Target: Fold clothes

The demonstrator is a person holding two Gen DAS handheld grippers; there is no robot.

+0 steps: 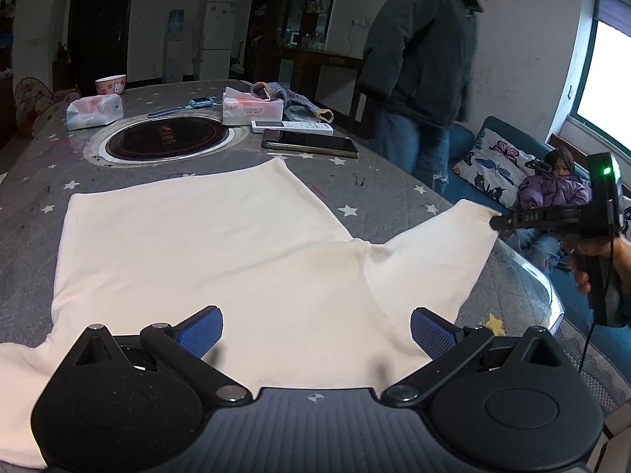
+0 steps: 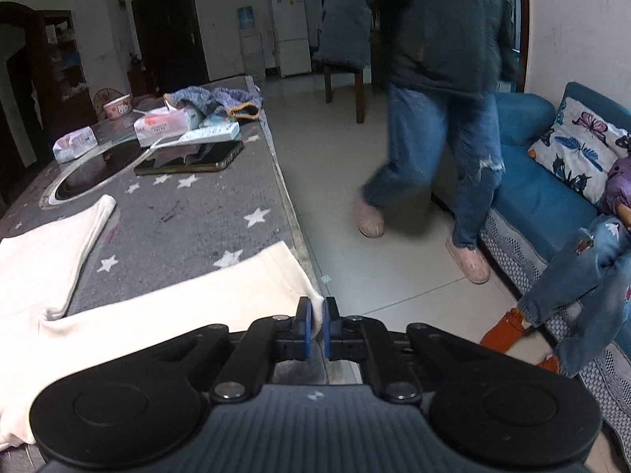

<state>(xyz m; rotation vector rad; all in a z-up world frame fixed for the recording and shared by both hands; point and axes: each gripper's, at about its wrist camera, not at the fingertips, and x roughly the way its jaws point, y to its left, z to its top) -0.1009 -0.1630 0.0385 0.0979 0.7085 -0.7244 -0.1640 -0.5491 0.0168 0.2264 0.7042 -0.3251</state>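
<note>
Starred table (image 1: 355, 193): right fingers (image 2: 315, 329) pinch cream garment's (image 1: 205, 236) sleeve, left fingers (image 1: 315, 331) spread.

Right claw (image 2: 315, 325) clamped on cream garment (image 2: 165, 315) sleeve cuff, table (image 2: 189, 220) edge.

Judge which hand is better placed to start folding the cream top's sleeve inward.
The right. Its tool is already shut on the cuff of the sleeve at the table edge. The left tool hangs open above the cream top, gripping nothing.
</note>
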